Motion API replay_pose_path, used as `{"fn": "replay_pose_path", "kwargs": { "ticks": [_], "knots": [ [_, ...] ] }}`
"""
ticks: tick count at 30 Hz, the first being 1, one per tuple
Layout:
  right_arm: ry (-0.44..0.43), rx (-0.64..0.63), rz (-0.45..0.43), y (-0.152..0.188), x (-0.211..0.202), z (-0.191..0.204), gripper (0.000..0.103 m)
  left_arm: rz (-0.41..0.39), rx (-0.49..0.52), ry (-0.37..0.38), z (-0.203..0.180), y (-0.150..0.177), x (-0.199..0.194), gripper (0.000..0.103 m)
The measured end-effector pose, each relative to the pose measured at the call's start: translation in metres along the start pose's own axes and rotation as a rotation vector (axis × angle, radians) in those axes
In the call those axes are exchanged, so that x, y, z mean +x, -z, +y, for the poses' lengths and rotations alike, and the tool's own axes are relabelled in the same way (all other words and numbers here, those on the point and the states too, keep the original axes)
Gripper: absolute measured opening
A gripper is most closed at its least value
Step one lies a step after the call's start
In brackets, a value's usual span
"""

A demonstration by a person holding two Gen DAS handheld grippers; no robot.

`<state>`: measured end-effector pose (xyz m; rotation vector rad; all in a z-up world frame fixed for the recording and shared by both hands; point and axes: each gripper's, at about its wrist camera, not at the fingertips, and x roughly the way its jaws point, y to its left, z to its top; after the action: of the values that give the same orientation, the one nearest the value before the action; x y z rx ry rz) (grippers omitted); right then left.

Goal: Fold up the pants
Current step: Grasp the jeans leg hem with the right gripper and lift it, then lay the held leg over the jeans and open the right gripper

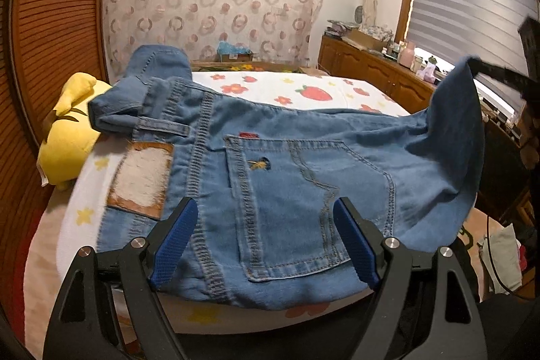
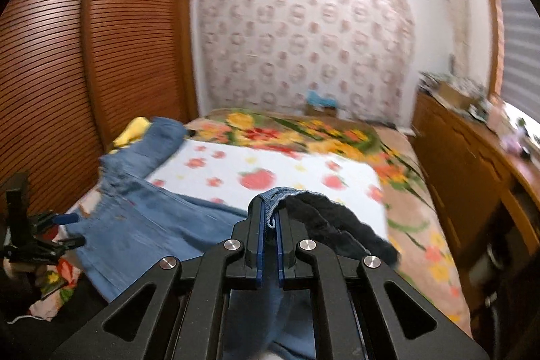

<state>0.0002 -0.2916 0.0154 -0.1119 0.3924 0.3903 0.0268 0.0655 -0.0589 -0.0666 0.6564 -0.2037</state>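
Light blue jeans (image 1: 303, 164) lie across the bed with the back pocket and a leather waist patch facing up. My left gripper (image 1: 266, 225) stands open just over the pocket, its blue pads (image 1: 179, 238) wide apart on either side of it. The pads do not press the denim. At the right, my right gripper (image 1: 479, 64) holds one end of the jeans lifted off the bed. In the right wrist view my right gripper (image 2: 269, 208) is shut on a folded denim hem (image 2: 280, 193), and the jeans (image 2: 152, 225) trail left toward my left gripper (image 2: 72, 230).
A yellow plush toy (image 1: 71, 130) lies at the jeans' left end, against a louvred wooden wardrobe (image 1: 50, 39). The bed carries a white strawberry-print sheet (image 1: 314, 91) over a floral blanket (image 2: 303, 130). A cluttered wooden cabinet (image 2: 472, 164) runs along the right, below the window blind.
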Motion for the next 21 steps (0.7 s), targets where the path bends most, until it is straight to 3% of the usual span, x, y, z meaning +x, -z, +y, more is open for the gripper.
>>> {"fn": "replay_pose_path", "kwargs": {
  "ticks": [10, 12, 17, 18, 21],
  "knots": [
    [-0.265, -0.161, -0.034, -0.048, 0.043, 0.084, 0.005, -0.009, -0.027, -0.038, 0.026, 0.001, -0.011, 0.083],
    [-0.327, -0.161, -0.022, -0.051, 0.048, 0.098, 0.005, -0.011, -0.032, -0.039, 0.029, 0.001, -0.013, 0.083],
    [-0.376, -0.190, 0.055, -0.052, 0.079, 0.102, 0.005, -0.006, -0.042, -0.033, 0.033, 0.005, -0.011, 0.083],
    [-0.368, -0.192, 0.073, -0.049, 0.083, 0.102, 0.008, -0.005, -0.044, -0.031, 0.033, 0.006, -0.011, 0.083],
    [-0.339, -0.185, 0.130, -0.052, 0.099, 0.097, 0.034, -0.001, -0.043, -0.026, 0.031, 0.007, -0.008, 0.083]
  ]
}}
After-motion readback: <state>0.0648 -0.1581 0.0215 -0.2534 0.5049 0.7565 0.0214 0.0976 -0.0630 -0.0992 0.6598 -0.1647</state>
